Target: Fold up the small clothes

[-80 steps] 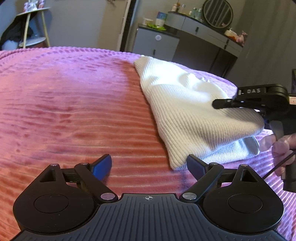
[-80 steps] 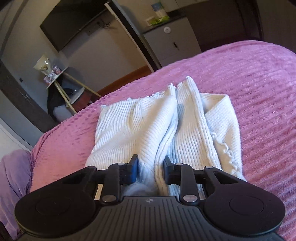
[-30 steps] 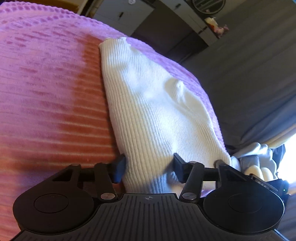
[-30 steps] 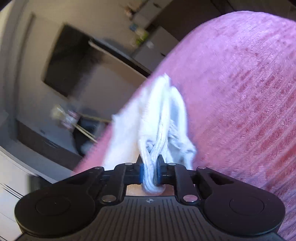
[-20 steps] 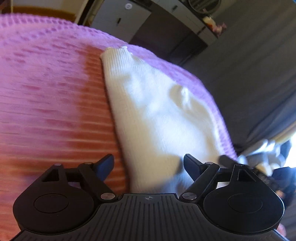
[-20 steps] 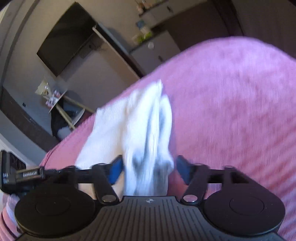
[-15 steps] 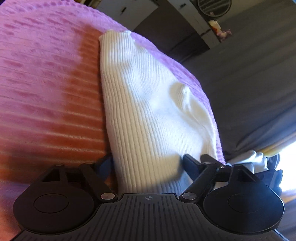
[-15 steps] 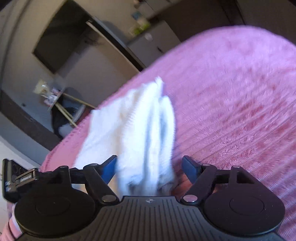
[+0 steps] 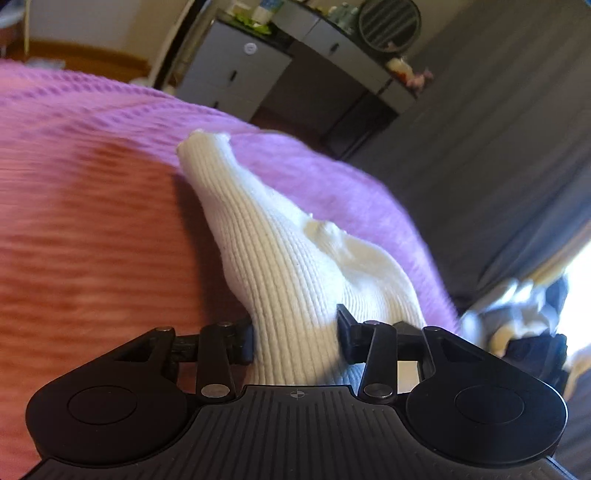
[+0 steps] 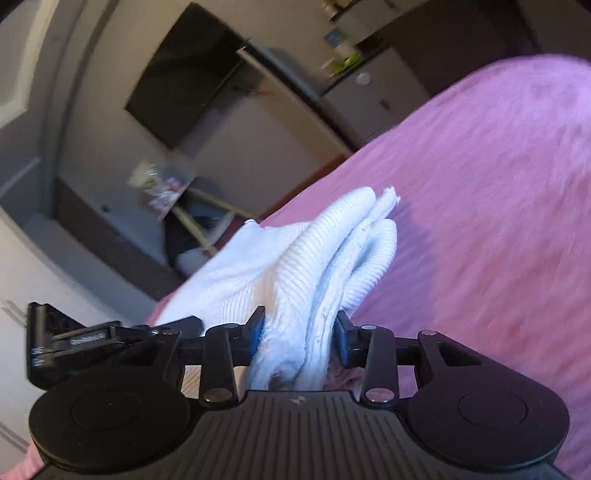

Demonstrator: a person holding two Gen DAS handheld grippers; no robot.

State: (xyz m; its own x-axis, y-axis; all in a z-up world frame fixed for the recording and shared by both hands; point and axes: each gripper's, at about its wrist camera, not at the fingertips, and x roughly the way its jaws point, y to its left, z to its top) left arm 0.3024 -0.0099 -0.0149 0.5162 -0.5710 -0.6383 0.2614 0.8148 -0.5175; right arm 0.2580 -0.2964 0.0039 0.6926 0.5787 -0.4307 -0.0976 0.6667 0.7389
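A white ribbed knit garment lies folded on the pink bed blanket, its near end tented up off the bed. My left gripper is closing on that near end, and cloth fills the gap between its pads. In the right wrist view the garment bunches in thick folds, and my right gripper is closing on them with both pads against the cloth. The left gripper shows at that view's left edge. The right gripper is a blur at the left view's right edge.
The bed blanket stretches wide to the right of the garment. Beyond the bed stand grey cabinets, a dresser with a round mirror, a grey curtain, a wall television and a small stool.
Both grippers opened wide around the garment's near end and have narrowed onto it again. The near end has risen off the blanket, and both views have tilted and lifted.
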